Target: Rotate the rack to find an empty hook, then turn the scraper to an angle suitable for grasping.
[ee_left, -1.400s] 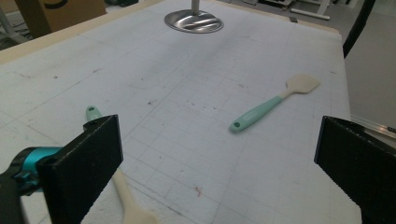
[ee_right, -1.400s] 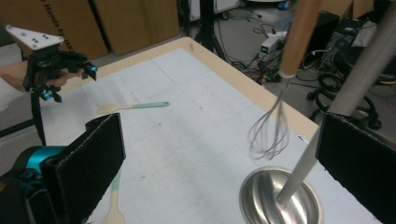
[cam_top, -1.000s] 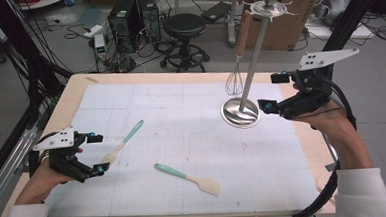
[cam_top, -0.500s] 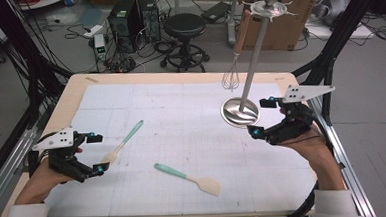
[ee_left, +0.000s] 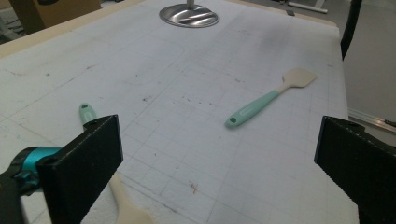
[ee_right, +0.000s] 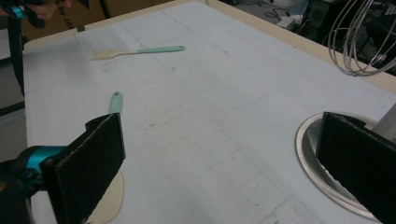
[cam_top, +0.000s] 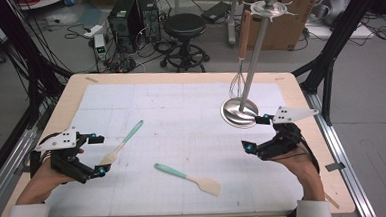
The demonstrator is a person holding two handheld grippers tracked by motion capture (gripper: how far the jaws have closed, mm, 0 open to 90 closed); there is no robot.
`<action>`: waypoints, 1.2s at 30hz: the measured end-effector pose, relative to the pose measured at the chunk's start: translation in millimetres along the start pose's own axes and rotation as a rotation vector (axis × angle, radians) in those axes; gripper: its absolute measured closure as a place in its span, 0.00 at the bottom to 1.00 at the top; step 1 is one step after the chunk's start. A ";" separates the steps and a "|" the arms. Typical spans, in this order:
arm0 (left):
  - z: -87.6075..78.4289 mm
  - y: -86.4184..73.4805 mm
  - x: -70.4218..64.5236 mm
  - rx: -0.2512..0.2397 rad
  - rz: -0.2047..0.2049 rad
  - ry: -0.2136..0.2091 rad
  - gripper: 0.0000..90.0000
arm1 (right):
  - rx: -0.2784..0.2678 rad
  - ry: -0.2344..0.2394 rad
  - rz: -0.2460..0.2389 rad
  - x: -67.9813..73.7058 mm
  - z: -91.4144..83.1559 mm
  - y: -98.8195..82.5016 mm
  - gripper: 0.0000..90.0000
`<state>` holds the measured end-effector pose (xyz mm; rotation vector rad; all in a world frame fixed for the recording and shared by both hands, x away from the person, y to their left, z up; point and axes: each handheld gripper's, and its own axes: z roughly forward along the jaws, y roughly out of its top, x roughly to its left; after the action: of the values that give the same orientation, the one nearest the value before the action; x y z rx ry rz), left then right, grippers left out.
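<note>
Left tool (cam_top: 99,154) wide open, empty, apparently straddling spatula (cam_top: 121,143); right tool (cam_top: 257,133) wide open, empty.

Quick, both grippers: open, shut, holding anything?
Left gripper: open, holding nothing.
Right gripper: open, holding nothing.

The right gripper (cam_top: 256,133) is pulling back from the utensil stand (cam_top: 240,112): a second ago it sat up beside the stand's round base, level with the hanging whisk (cam_top: 237,84), and now it has dropped toward the person's edge of the table (cam_top: 70,100), jaws spread wide, just below the base. The right forearm has drawn back with it.
</note>
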<state>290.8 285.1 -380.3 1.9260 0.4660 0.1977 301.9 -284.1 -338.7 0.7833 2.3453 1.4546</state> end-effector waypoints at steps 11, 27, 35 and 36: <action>0.2 -0.6 -0.1 0.012 0.003 0.007 0.02 | 0.016 0.012 -0.016 6.1 7.3 -7.5 0.00; -1.0 -1.1 -1.9 0.009 0.013 0.015 0.02 | -0.019 0.009 -0.025 10.7 7.8 -11.0 0.00; -2.4 -1.2 -0.1 0.003 0.012 0.024 0.02 | -0.020 0.022 -0.051 17.4 6.9 -10.0 0.00; -3.1 -0.9 -0.1 -0.001 0.013 0.024 0.02 | -0.020 0.024 -0.051 18.4 7.1 -9.8 0.00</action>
<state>289.4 288.0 -379.9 1.9275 0.4688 0.2295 287.4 -271.6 -349.7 0.6997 2.3465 1.4723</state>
